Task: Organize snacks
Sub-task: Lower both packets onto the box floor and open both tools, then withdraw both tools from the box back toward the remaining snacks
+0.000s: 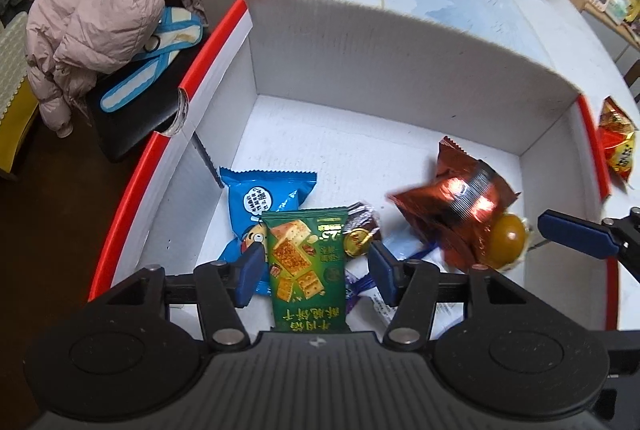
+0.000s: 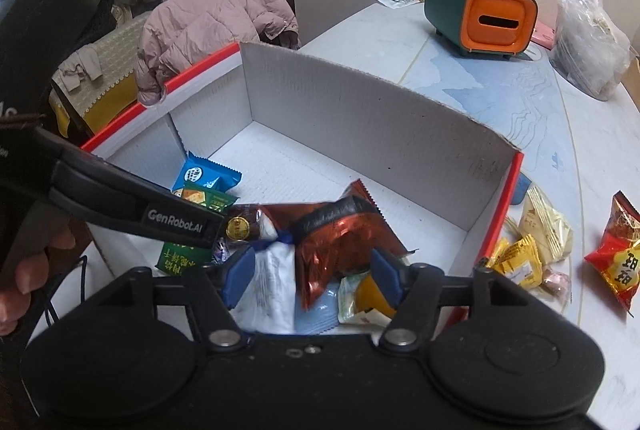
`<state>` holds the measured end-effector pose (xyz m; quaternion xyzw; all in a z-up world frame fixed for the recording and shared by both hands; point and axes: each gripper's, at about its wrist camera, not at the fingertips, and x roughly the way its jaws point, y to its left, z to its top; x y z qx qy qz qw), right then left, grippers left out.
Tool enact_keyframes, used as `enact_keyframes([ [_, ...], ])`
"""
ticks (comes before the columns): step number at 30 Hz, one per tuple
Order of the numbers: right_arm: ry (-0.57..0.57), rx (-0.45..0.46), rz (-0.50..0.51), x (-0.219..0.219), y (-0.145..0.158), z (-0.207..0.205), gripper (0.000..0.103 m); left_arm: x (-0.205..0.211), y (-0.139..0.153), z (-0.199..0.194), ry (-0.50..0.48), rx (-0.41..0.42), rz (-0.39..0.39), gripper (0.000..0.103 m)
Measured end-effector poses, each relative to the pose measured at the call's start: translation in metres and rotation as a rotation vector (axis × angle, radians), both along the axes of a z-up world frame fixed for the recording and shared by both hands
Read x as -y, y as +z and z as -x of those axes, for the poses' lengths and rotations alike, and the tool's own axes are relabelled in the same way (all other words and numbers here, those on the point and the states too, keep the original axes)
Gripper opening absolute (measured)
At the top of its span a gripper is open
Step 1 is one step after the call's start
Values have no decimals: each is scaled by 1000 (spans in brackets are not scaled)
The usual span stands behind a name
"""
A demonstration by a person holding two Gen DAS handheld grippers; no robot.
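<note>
I see the counter (image 2: 500, 94), pale with a faint blue pattern, carrying a white cardboard box (image 1: 400, 70) with red edges, and the snacks lie mostly inside that box. A pink padded jacket (image 1: 100, 18) is draped over a chair beyond the box's left wall. At the far end of the counter stands a green and orange holder (image 2: 480, 18) with brushes in it, next to a clear plastic bag (image 2: 588, 42).

My left gripper (image 1: 316, 266) hangs over the box with its fingers apart; the green cracker packet (image 1: 306, 270) sits between them, and the pads do not press on it. A blue packet (image 1: 264, 198) lies just behind it.

My right gripper (image 2: 312, 278) has its fingers apart too, with the brown foil packet (image 2: 340, 242) blurred between them; I cannot tell whether it touches them. A red snack bag (image 2: 616, 258) and yellow packets (image 2: 524, 258) lie on the counter outside the box's right wall.
</note>
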<state>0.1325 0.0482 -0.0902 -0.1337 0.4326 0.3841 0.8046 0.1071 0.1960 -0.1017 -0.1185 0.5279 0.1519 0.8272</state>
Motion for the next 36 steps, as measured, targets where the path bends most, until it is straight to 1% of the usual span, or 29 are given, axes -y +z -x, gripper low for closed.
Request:
enact_keyframes([
  [2,-4,-1,-16,4,4,1,70,3,5,4,-6,14,-6,56],
  [6,-9,-3,-50,13,15,4,70,9,18,14,-19,53,-6,56],
  [9,-12,4,-74,22,24,7,73,13,29,21,-28,88,-4,57],
  [12,-12,23,-93,31,34,12,77,19,41,28,-41,134,3,60],
  [14,-14,34,-110,39,41,14,82,24,48,32,-48,164,10,63],
  [17,-16,45,-130,52,50,18,84,33,59,37,-63,206,18,64],
  [20,-26,54,-148,67,58,20,85,45,69,42,-78,254,20,68],
  [22,-33,59,-161,78,64,20,86,54,74,44,-93,286,18,73],
  [24,-47,71,-168,89,69,20,88,65,78,44,-112,308,18,73],
  [25,-52,78,-172,94,71,20,90,70,80,44,-123,317,20,73],
  [26,-57,84,-176,100,73,19,94,76,82,43,-131,323,20,73],
  [28,-73,99,-187,113,76,18,98,87,85,42,-148,333,24,73],
  [31,-92,110,-198,132,79,16,98,104,89,39,-172,344,25,77],
  [36,-135,127,-202,167,80,7,99,134,94,32,-212,366,34,77],
])
